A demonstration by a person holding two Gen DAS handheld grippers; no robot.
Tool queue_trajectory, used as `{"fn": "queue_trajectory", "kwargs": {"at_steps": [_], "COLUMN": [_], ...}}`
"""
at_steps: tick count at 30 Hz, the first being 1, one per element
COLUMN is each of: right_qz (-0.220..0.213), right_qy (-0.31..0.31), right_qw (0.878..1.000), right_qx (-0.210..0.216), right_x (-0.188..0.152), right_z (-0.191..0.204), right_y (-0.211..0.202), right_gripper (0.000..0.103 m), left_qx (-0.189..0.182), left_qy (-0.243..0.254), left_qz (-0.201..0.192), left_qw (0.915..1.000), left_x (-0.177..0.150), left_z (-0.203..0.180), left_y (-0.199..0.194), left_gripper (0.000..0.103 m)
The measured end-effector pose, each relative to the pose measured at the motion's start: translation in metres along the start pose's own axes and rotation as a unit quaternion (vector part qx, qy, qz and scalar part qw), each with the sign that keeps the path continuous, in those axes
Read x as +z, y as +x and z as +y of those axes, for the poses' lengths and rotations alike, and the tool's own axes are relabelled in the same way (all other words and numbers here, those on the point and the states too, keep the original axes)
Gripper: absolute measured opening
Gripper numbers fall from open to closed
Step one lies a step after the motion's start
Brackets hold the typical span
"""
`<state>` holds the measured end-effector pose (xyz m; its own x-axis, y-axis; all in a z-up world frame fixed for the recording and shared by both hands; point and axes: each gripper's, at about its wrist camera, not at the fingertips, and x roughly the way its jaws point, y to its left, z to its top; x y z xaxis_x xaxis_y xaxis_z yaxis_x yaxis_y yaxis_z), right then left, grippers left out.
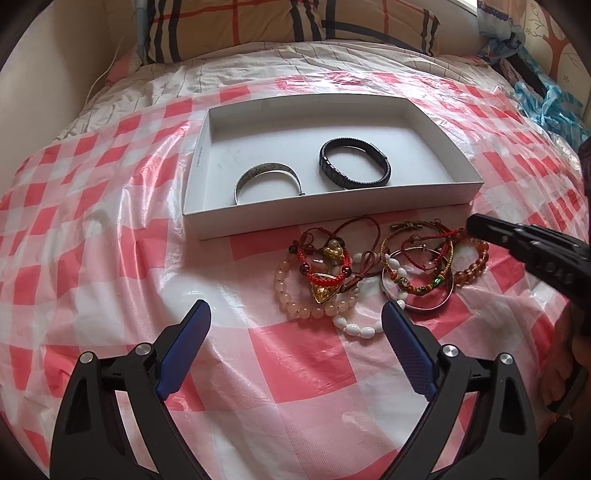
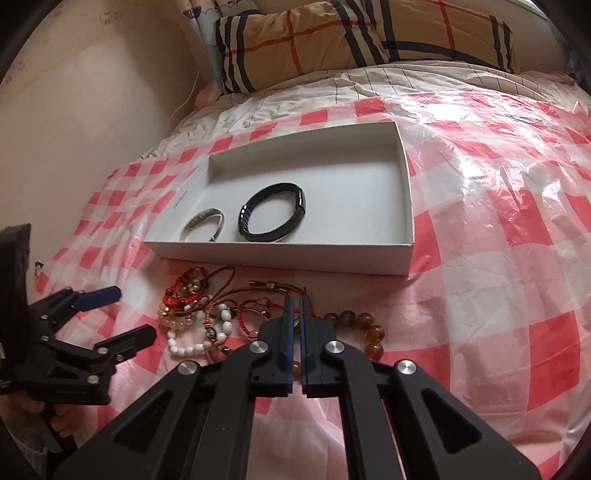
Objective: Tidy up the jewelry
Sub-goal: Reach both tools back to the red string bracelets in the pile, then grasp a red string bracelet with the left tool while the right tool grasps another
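Observation:
A white shallow box [image 1: 207, 155] [image 2: 404, 206] lies on the bed and holds a silver bangle [image 1: 266, 177] [image 2: 205, 223] and a black braided bracelet [image 1: 354, 163] [image 2: 275, 213]. In front of it lies a tangled pile of beaded and corded bracelets [image 1: 369, 273] [image 2: 207, 317], with amber beads [image 2: 364, 328] at its right. My left gripper [image 1: 295, 321] is open and empty just before the pile. My right gripper [image 2: 296, 301] is nearly closed, its tips down among the red cords of the pile; whether it pinches one is not clear.
A red-and-white checked plastic sheet [image 1: 110, 258] covers the bed. A plaid pillow [image 1: 295, 22] lies at the head, a wall [image 2: 92, 92] at the left, crumpled blue plastic [image 1: 546, 103] at the far right.

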<state>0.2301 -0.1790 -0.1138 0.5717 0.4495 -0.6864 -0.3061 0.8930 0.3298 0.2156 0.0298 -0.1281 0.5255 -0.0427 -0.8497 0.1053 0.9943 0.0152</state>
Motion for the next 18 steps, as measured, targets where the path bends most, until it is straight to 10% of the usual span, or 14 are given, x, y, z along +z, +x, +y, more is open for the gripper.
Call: {"fn": "queue_trajectory", "kwargs": {"at_steps": [12,14,16,18], "right_qz": [0.001,0.005,-0.002,-0.004], "right_qy": [0.043,0.041,0.036,0.022], "right_qw": [0.999,0.999,0.999,1.0], "right_qx": [0.017,0.015,0.007,0.003], "right_x": [-0.003,-0.003,-0.003,-0.002], "right_z": [-0.017,-0.018,-0.017,-0.013], "right_y": [-0.012,-0.006,-0.003,0.001], "right_gripper": [0.004,0.033,0.055,0.055], "left_qx": [0.014,0.02,0.006,-0.011], "left_qy": [0.031,0.043,0.046,0.033], "left_qz": [-0.018,-0.02,-0.012,-0.009], "left_qw": [0.9993,0.9986,0.9988,0.9994], "left_x": [0.013,0.013,0.012,0.011], "left_z": [-0.015,-0.02,-0.021,-0.018], "left_y": [0.014,0.017,0.021,0.022], "left_gripper": [0.064,0.061,0.024,0.017]}}
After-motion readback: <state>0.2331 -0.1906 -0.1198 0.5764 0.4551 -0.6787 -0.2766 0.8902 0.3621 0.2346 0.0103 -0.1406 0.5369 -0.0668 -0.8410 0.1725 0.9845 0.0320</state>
